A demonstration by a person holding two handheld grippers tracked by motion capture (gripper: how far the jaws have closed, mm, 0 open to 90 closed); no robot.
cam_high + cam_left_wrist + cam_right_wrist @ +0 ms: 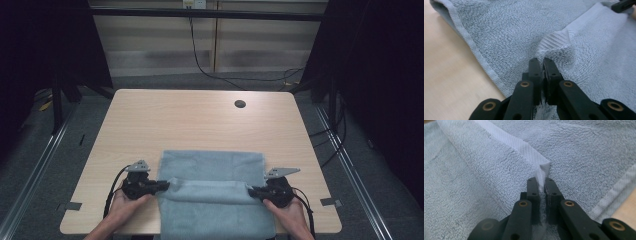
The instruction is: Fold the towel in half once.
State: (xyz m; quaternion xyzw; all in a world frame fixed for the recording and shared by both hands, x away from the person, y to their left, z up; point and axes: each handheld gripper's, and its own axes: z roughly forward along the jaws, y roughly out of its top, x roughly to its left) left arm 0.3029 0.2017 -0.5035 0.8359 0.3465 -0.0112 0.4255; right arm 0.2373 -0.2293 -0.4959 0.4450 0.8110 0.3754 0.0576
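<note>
A pale blue towel point(212, 192) lies on the near half of the table point(200, 120), its front part hanging over the near edge. The left claw point(164, 186) and the right claw point(251, 190) are each pinched tight on a corner of the folded flap. To fold it well, both corners should probably travel together and level, stay taut between the hands, and land square on the far hem before either claw lets go.

Towel point(212, 170) lies on table's point(190, 120) near half, overhanging front edge
</note>
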